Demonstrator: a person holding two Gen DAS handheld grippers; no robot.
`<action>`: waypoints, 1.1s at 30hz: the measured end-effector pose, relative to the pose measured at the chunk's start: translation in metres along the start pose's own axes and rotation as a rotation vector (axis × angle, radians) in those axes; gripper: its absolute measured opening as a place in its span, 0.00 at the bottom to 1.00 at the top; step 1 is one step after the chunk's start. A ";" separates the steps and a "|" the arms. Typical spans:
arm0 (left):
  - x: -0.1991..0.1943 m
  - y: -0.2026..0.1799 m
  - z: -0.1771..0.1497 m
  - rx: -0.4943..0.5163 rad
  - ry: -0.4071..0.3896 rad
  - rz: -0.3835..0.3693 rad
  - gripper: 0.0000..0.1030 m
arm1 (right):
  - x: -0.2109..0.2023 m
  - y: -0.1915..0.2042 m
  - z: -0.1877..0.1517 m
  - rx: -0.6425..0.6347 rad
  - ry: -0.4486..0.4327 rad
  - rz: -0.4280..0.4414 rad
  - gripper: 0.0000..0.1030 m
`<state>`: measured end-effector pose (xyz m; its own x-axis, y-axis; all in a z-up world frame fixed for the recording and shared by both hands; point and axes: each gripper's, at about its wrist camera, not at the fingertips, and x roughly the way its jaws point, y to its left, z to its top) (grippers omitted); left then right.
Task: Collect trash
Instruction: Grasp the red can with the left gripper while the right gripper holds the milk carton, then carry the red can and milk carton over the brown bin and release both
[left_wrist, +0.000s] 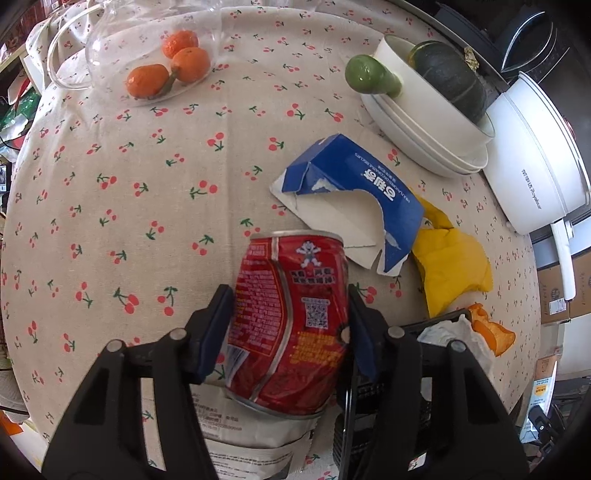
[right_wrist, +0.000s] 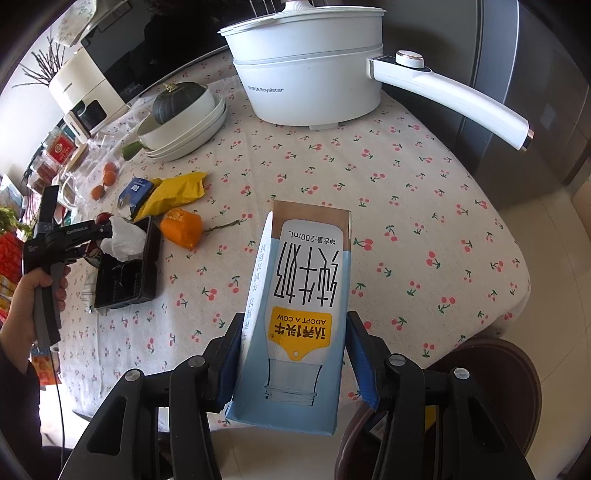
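Right claw (right_wrist: 291, 360) is gripping an "ADOPT A COW" milk carton (right_wrist: 295, 314); left claw (left_wrist: 290, 306) is clasping a red can (left_wrist: 291, 325)

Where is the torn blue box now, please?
In the left wrist view, the torn blue box lies on the tablecloth, right of centre, between the red can and the yellow wrapper.

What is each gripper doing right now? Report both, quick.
Left gripper: closed on the dented red can.
Right gripper: closed on the light blue milk carton, held above the table edge.
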<state>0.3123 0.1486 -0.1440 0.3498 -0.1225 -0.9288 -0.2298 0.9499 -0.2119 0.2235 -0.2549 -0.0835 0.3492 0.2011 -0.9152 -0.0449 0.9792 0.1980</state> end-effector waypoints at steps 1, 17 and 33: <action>-0.002 0.002 -0.002 -0.003 -0.007 0.001 0.58 | -0.001 0.000 0.000 0.002 -0.003 -0.001 0.52; -0.076 0.029 -0.050 -0.013 -0.124 -0.066 0.32 | -0.027 -0.001 -0.024 -0.007 -0.055 0.003 0.52; -0.110 0.014 -0.098 0.073 -0.173 -0.111 0.31 | -0.053 -0.025 -0.060 0.003 -0.093 -0.054 0.52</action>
<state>0.1814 0.1474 -0.0745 0.5216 -0.1818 -0.8336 -0.1170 0.9526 -0.2810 0.1500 -0.2888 -0.0606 0.4365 0.1441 -0.8881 -0.0209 0.9884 0.1502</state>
